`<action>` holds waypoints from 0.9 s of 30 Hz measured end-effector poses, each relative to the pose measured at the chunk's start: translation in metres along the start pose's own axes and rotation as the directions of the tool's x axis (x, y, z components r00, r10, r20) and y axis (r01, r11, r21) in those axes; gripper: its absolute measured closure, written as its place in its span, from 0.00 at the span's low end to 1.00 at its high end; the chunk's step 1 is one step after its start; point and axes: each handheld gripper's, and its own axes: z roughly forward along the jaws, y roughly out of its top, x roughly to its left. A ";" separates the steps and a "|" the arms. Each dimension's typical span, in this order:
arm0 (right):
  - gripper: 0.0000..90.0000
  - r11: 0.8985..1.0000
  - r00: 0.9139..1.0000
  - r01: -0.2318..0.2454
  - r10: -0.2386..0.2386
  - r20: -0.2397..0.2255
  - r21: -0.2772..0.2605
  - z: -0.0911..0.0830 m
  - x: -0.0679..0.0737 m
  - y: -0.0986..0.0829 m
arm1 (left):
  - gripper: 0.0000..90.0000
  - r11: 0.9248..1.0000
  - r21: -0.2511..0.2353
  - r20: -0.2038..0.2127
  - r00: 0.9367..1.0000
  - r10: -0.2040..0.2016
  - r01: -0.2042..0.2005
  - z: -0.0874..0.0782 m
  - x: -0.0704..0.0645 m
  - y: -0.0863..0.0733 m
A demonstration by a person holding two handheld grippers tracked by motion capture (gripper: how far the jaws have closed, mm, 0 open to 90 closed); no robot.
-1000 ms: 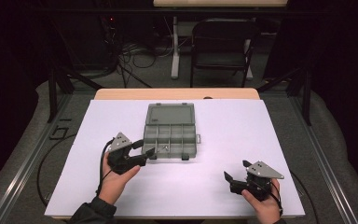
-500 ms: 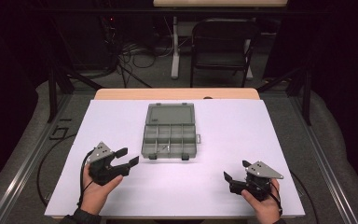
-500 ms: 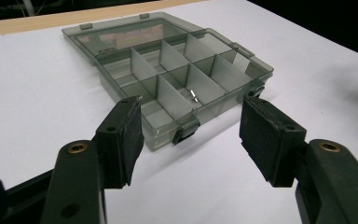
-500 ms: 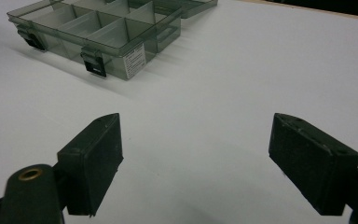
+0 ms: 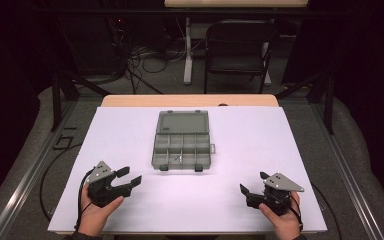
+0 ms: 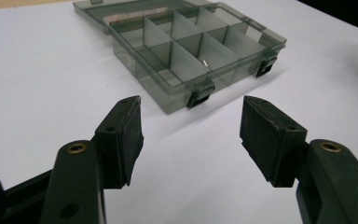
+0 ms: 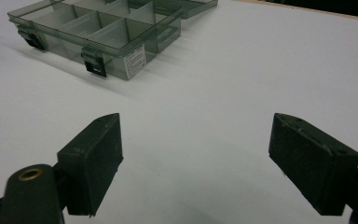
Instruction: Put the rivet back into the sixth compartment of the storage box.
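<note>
A smoky grey compartment box (image 5: 182, 142) lies open in the middle of the white table, lid folded back toward the far side. A small metal piece (image 6: 205, 63) rests in one front compartment. My left gripper (image 5: 129, 176) sits near the front left of the table, open and holding nothing, its jaws aimed at the box (image 6: 186, 51) from a short way off. At the front right my right gripper (image 5: 250, 184) stands open too, with bare table between its jaws and the box (image 7: 102, 32) farther off to the upper left.
The white sheet (image 5: 280, 150) covers a wooden table whose far edge (image 5: 190, 100) shows behind the box. A black folding chair (image 5: 239, 47) and cables on the floor lie beyond the table. Two black latches (image 6: 200, 95) hang from the box's front wall.
My left gripper has drawn back from the box's front left corner toward the near left edge of the table. The right gripper has stayed in place.
</note>
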 end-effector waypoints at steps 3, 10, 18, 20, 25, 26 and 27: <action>0.19 1.000 1.000 0.003 -0.003 0.007 0.005 -0.001 0.000 0.000 | 0.44 1.000 0.012 0.014 1.000 -0.011 0.011 0.001 0.003 -0.006; 0.19 1.000 1.000 0.002 -0.002 0.007 0.000 -0.001 -0.001 0.000 | 0.44 1.000 0.024 0.012 1.000 -0.019 0.019 0.004 0.008 -0.011; 0.19 1.000 1.000 0.003 -0.003 0.007 0.000 -0.001 -0.002 0.000 | 0.44 0.998 0.023 -0.016 0.999 -0.052 0.052 0.005 0.018 -0.014; 0.19 1.000 1.000 0.003 -0.003 0.006 0.002 -0.001 -0.002 0.000 | 0.44 0.998 0.022 -0.021 0.998 -0.051 0.052 0.005 0.019 -0.015; 0.19 1.000 1.000 0.000 0.000 0.012 0.009 -0.001 -0.003 0.000 | 0.44 0.998 0.037 -0.022 0.999 -0.043 0.044 0.007 0.019 -0.015; 0.19 1.000 1.000 0.001 -0.002 0.012 0.010 -0.001 -0.003 0.000 | 0.44 0.998 0.037 -0.022 0.999 -0.043 0.044 0.007 0.019 -0.015; 0.19 1.000 1.000 0.002 -0.002 0.012 0.005 0.000 -0.003 0.000 | 0.44 0.998 0.042 -0.019 0.999 -0.037 0.037 0.008 0.019 -0.015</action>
